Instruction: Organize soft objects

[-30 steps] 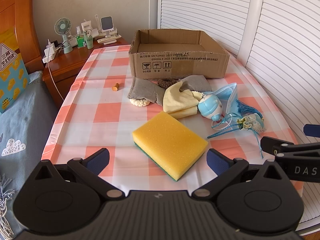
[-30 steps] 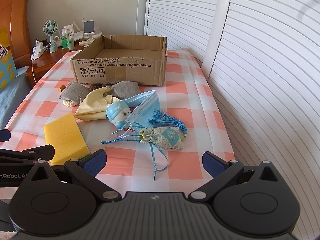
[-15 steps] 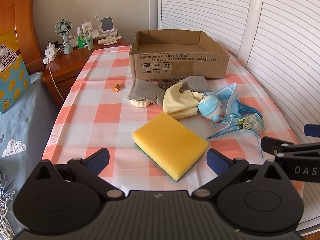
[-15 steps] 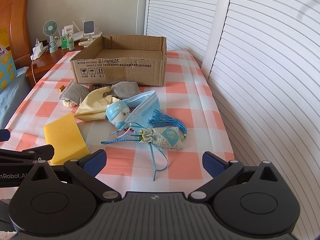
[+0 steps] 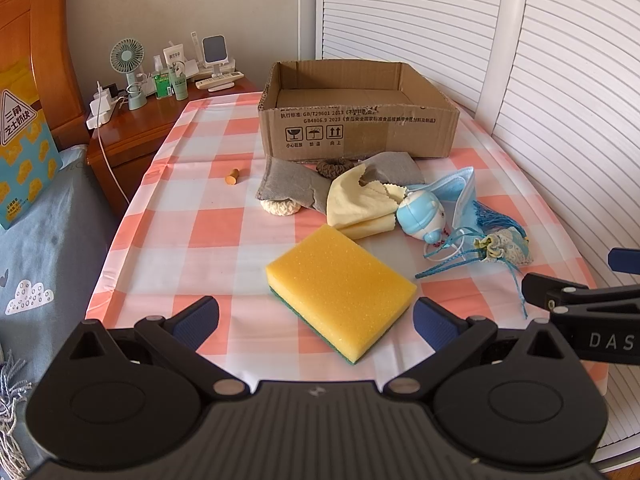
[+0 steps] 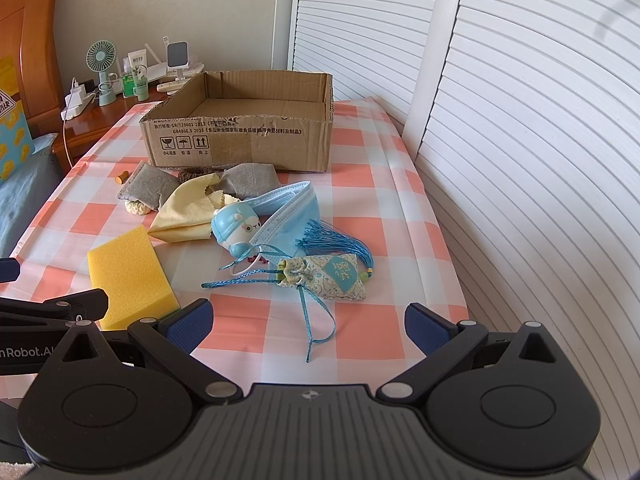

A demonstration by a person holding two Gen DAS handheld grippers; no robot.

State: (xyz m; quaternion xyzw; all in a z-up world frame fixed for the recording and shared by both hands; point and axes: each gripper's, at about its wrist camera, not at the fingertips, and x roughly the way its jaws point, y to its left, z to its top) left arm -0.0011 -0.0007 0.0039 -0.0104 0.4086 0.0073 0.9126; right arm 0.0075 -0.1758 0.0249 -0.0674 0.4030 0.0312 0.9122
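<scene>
A yellow sponge (image 5: 340,288) (image 6: 130,270) lies at the near side of the checked table. Behind it lie a yellow cloth (image 5: 360,204) (image 6: 188,212), grey cloths (image 5: 296,186) (image 6: 152,184), a blue round toy (image 5: 422,218) (image 6: 236,230), a blue face mask (image 6: 288,210) (image 5: 460,196) and a patterned sachet with blue tassel (image 6: 332,276) (image 5: 506,248). An open cardboard box (image 5: 360,120) (image 6: 244,128) stands behind them and looks empty. My left gripper (image 5: 316,318) is open, just short of the sponge. My right gripper (image 6: 306,320) is open, just short of the sachet.
A small orange piece (image 5: 232,177) lies left of the cloths. A wooden nightstand (image 5: 132,120) with a fan and bottles stands at the back left. A bed (image 5: 40,240) runs along the left. White louvred doors (image 6: 520,120) close the right side.
</scene>
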